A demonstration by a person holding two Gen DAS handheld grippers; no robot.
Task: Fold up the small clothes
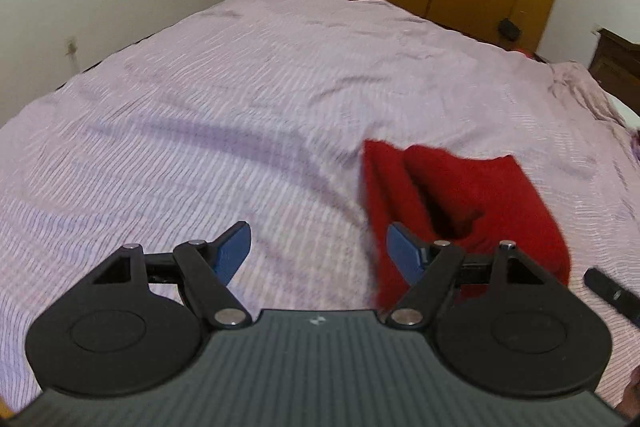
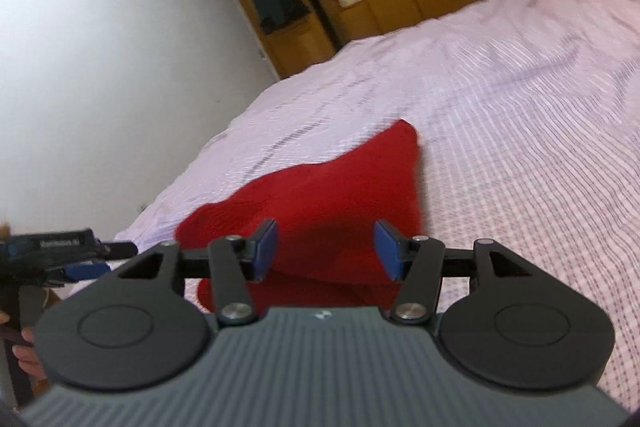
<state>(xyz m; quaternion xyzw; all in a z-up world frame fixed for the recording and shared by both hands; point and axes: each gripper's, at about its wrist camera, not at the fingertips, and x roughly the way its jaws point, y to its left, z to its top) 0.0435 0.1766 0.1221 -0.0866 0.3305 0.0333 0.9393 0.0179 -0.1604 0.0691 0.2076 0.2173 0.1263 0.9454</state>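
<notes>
Fold status: red piece looks mostly done

Red garment sits lower right of the left wrist frame and dead center in the right wrist one, lying on the striped pink bed already doubled over in layers. Left gripper and right gripper both have fingers spread wide, holding nothing. My guess: 1 more fold or just tidying left. No other clothes visible.
</notes>
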